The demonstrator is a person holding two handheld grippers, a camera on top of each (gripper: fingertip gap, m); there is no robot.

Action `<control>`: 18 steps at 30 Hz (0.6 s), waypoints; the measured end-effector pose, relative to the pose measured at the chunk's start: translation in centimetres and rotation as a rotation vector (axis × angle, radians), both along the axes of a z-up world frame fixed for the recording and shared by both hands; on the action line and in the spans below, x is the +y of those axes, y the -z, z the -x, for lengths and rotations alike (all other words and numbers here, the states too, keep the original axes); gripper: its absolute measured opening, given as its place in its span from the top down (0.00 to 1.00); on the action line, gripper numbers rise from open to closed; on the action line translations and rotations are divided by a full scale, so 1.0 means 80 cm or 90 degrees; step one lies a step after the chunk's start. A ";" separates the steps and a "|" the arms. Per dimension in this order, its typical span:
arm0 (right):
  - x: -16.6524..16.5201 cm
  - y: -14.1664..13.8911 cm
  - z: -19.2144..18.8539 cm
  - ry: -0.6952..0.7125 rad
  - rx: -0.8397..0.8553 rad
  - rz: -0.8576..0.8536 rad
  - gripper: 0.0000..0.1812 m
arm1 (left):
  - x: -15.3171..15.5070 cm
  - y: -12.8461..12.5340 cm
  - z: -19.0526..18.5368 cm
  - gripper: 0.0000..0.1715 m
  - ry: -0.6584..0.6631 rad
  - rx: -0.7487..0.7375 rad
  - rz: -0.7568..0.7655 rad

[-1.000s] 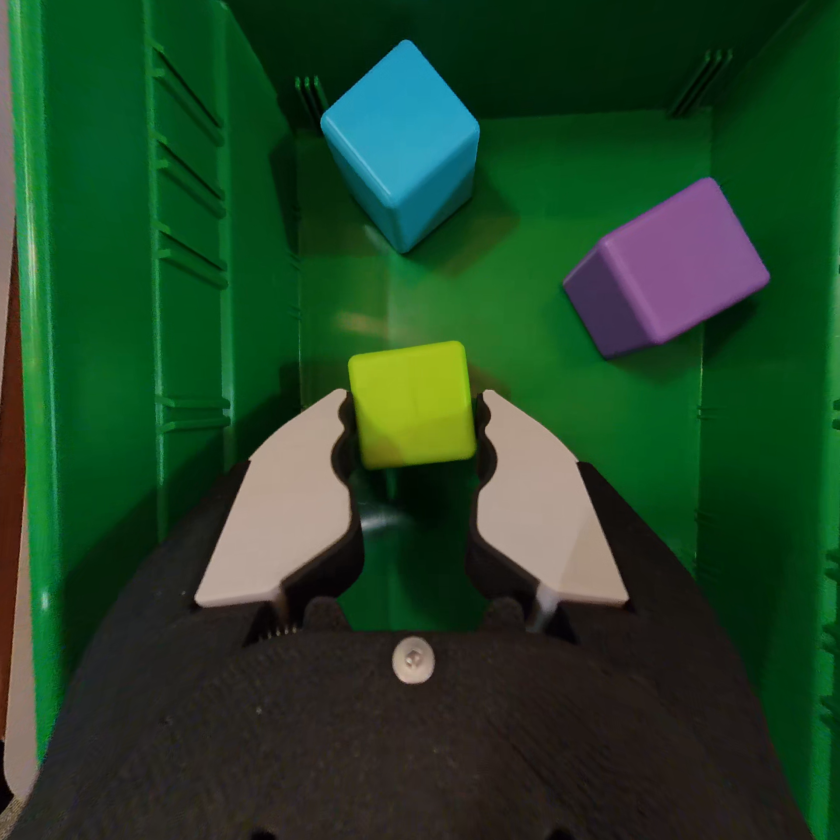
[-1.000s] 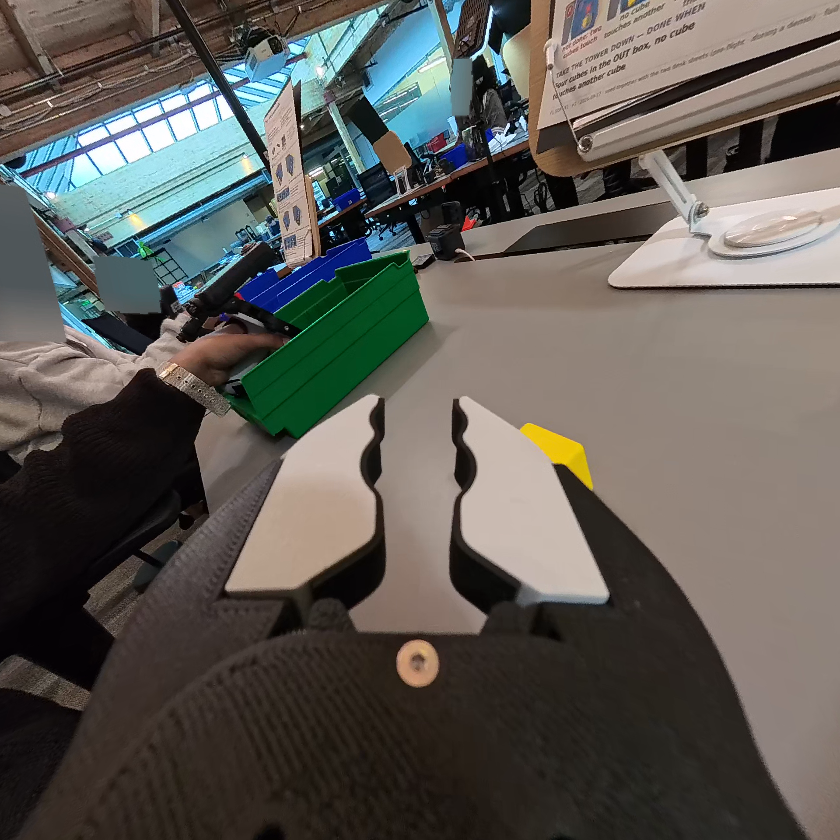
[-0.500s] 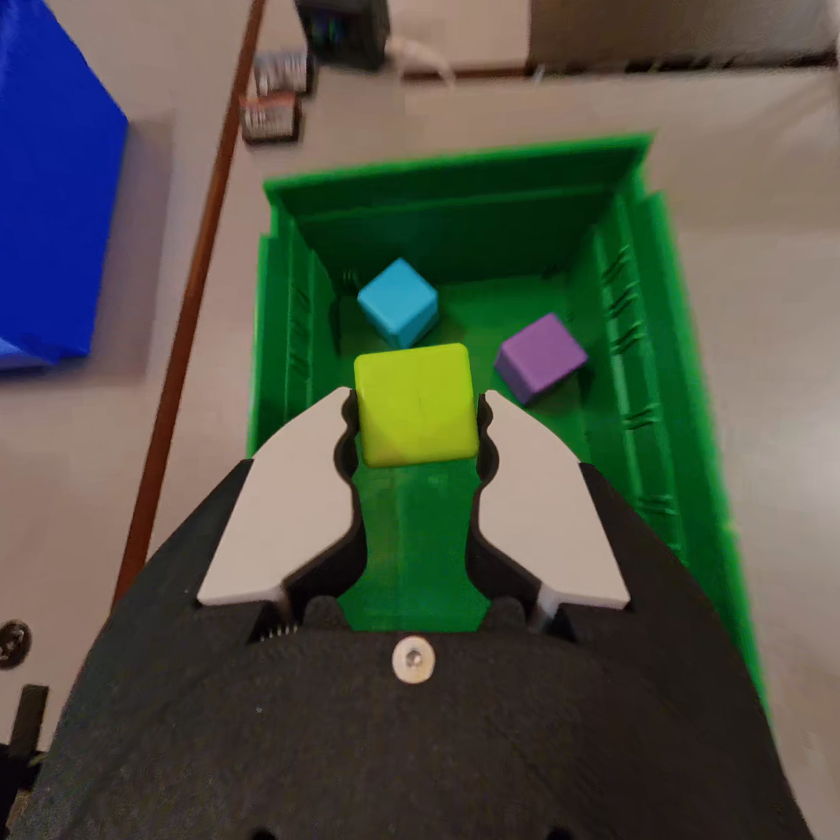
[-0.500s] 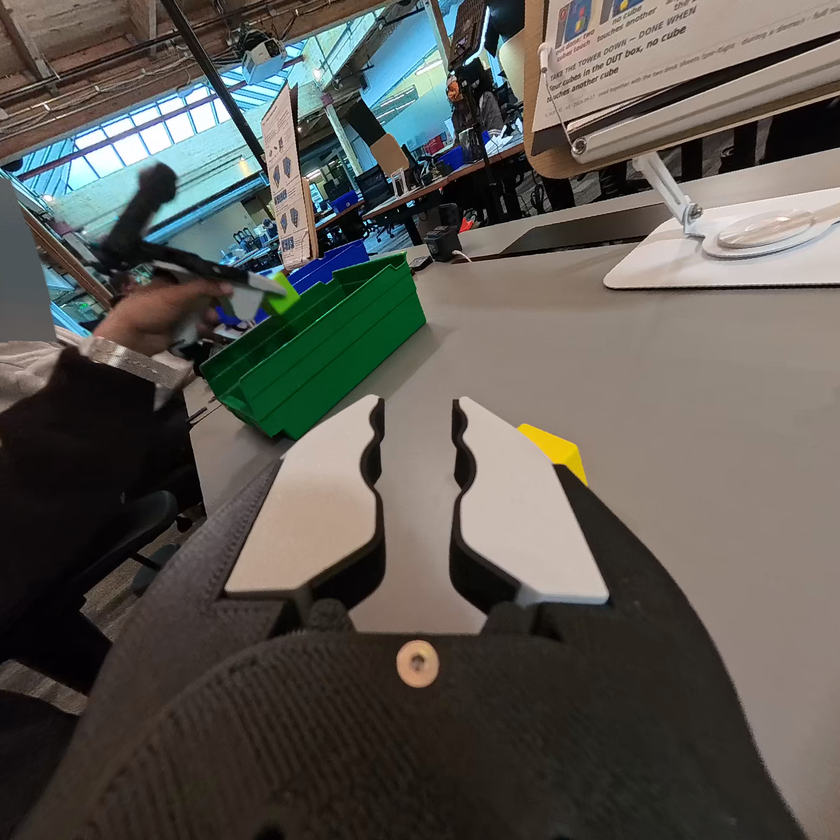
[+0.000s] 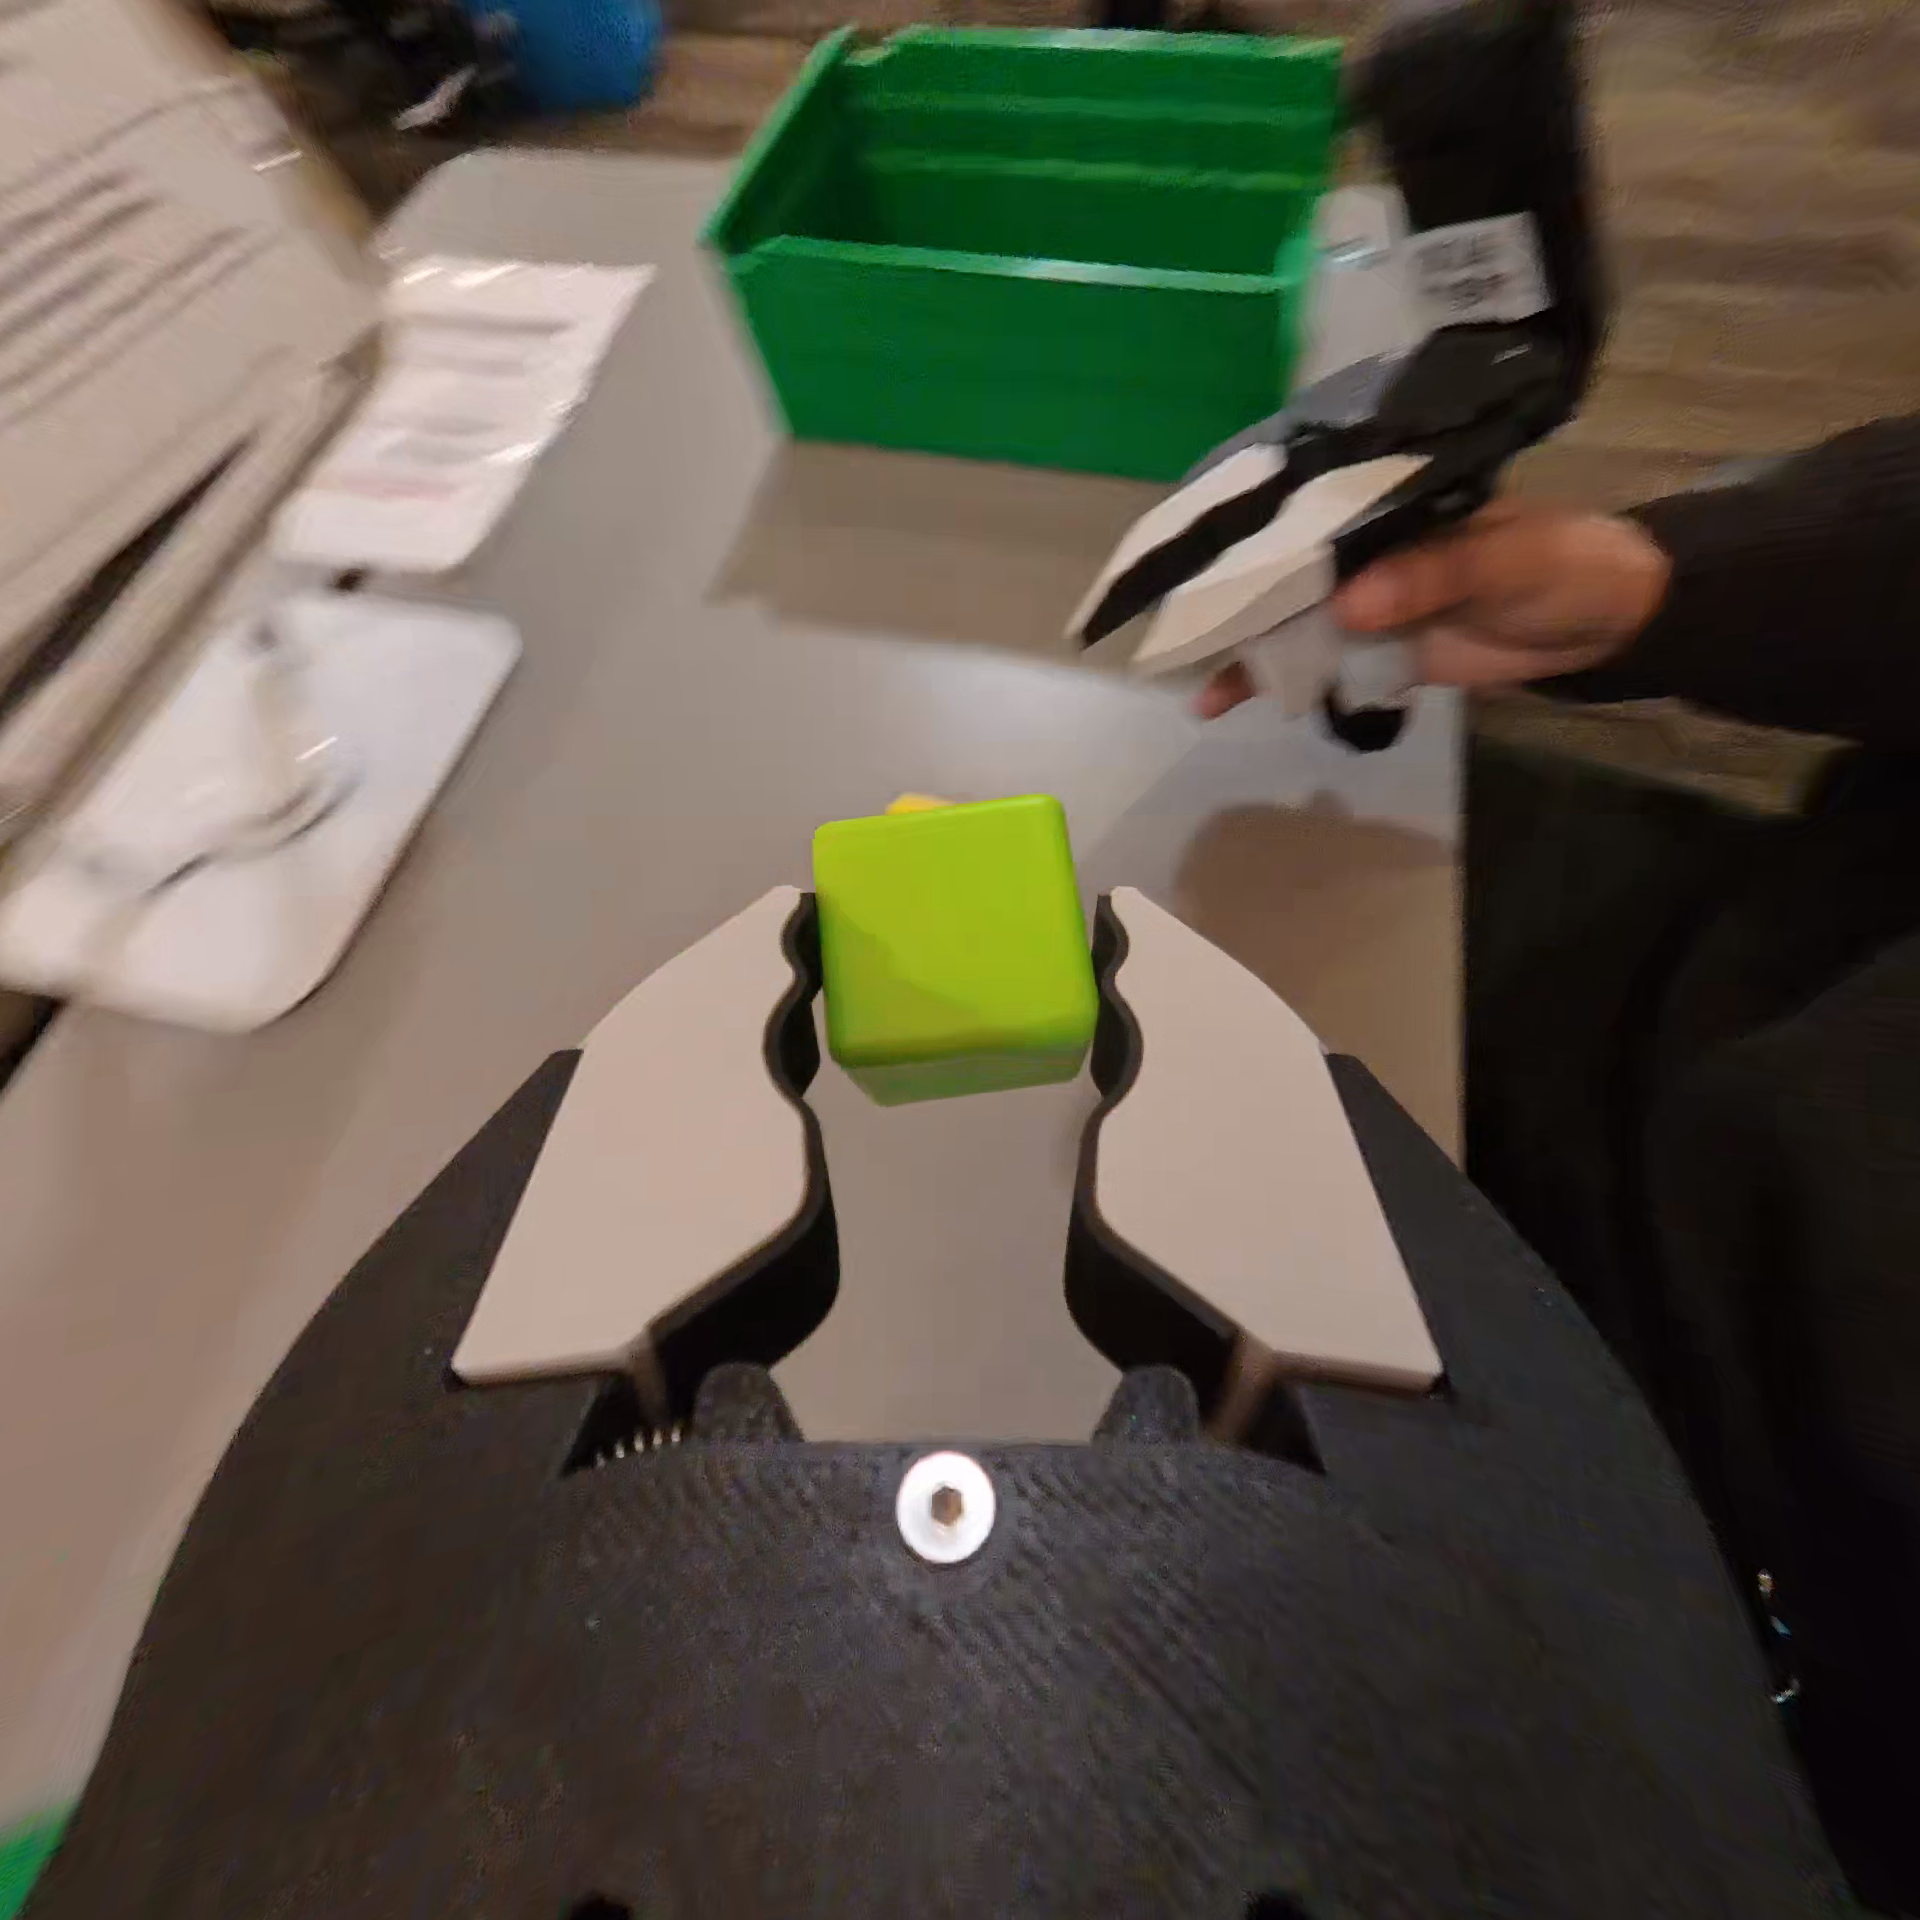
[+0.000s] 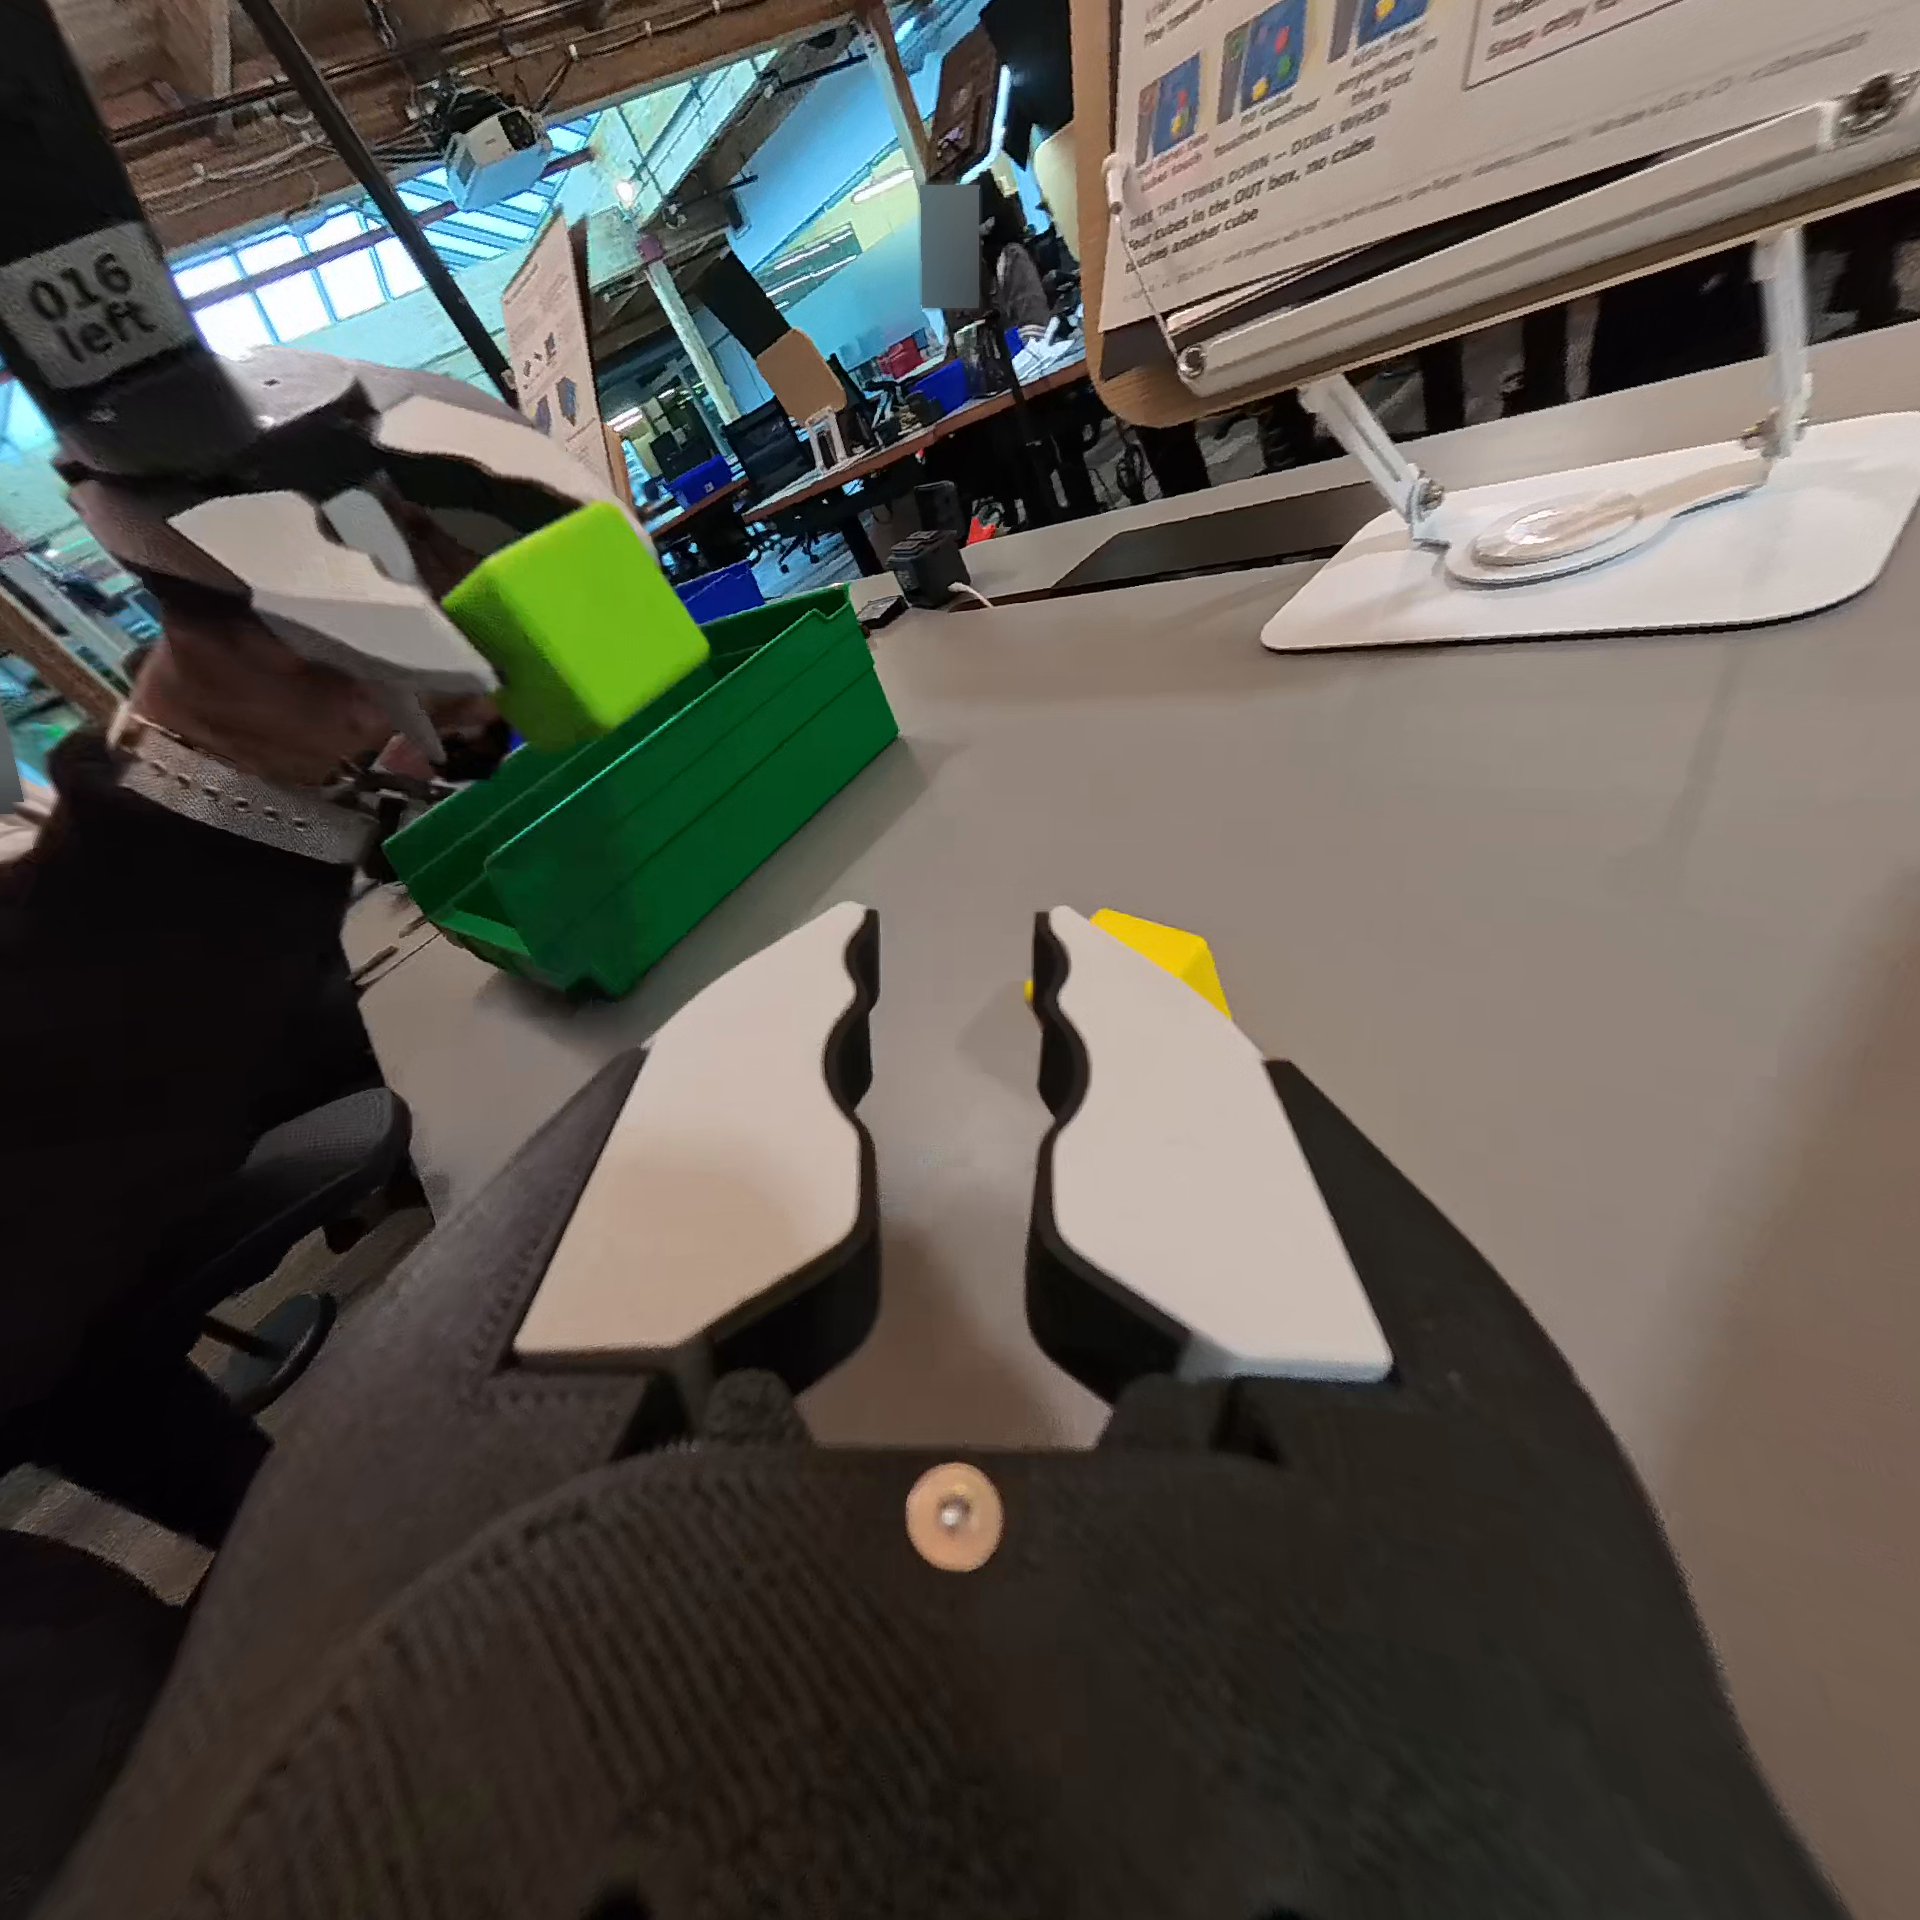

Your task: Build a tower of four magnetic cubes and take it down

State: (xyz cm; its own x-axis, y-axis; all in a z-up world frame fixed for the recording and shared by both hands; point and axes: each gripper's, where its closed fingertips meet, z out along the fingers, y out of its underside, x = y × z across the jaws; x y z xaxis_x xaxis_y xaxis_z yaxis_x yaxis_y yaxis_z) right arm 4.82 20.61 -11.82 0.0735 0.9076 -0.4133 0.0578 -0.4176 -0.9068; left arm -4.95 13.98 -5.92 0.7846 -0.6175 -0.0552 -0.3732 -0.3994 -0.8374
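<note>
Jaws of the left gripper (image 5: 951,914) clamp a lime-green cube (image 5: 951,940) in the air above the grey table (image 5: 665,727); the right gripper (image 6: 951,935) is parted and empty. Behind stands a green bin (image 6: 665,842); a yellow cube (image 6: 1169,956) sits just beside the right gripper's tip.

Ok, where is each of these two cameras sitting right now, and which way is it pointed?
Left wrist view: rides the left gripper, above the grey table, facing a green bin; shows its own fingers clamped on the lime cube, plus the right gripper in a hand.
Right wrist view: rides the right gripper, low over the table, facing another green bin; own fingers apart, holding nothing, yellow cube behind one.
Shared: both grippers, lime cube, yellow cube, white stand base.
</note>
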 end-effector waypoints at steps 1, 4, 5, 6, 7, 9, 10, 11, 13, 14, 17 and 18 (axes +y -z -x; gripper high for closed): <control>0.002 0.001 -0.007 0.010 -0.002 -0.001 0.84 | 0.009 0.005 -0.024 0.71 0.049 -0.024 0.006; 0.009 0.002 -0.032 0.046 -0.004 -0.002 0.84 | 0.035 0.037 -0.063 0.71 0.127 0.004 0.045; 0.011 0.002 -0.041 0.059 -0.003 0.000 0.84 | 0.044 0.051 -0.066 0.71 0.138 0.037 0.050; 0.013 0.002 -0.050 0.073 -0.001 0.003 0.84 | 0.054 0.062 -0.066 0.71 0.145 0.065 0.050; 0.016 0.002 -0.059 0.086 0.001 0.006 0.84 | 0.064 0.070 -0.065 0.71 0.147 0.080 0.047; 0.020 0.002 -0.077 0.112 0.004 0.010 0.84 | 0.084 0.078 -0.066 0.71 0.153 0.068 0.039; 0.023 0.002 -0.085 0.123 0.005 0.012 0.84 | 0.090 0.079 -0.068 0.71 0.165 0.047 0.038; 0.025 0.002 -0.092 0.134 0.006 0.015 0.84 | 0.095 0.081 -0.070 0.71 0.176 0.027 0.042; 0.028 0.003 -0.104 0.152 0.010 0.023 0.84 | 0.102 0.089 -0.071 0.71 0.196 0.004 0.057; 0.029 0.003 -0.109 0.158 0.013 0.028 0.84 | 0.104 0.093 -0.072 0.71 0.205 0.002 0.060; 0.030 0.004 -0.119 0.172 0.021 0.042 0.84 | 0.112 0.106 -0.075 0.71 0.224 0.001 0.066; 0.030 0.004 -0.122 0.174 0.021 0.046 0.84 | 0.114 0.109 -0.077 0.71 0.232 0.004 0.068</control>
State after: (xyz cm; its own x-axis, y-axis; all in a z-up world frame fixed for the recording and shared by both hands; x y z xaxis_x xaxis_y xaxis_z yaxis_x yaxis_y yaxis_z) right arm 14.58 23.02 -12.17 0.2974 0.8243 -0.4818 -0.0947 -0.4767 -0.8739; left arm 1.18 23.06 -14.64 0.5128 -0.8583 0.0197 -0.5120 -0.3241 -0.7955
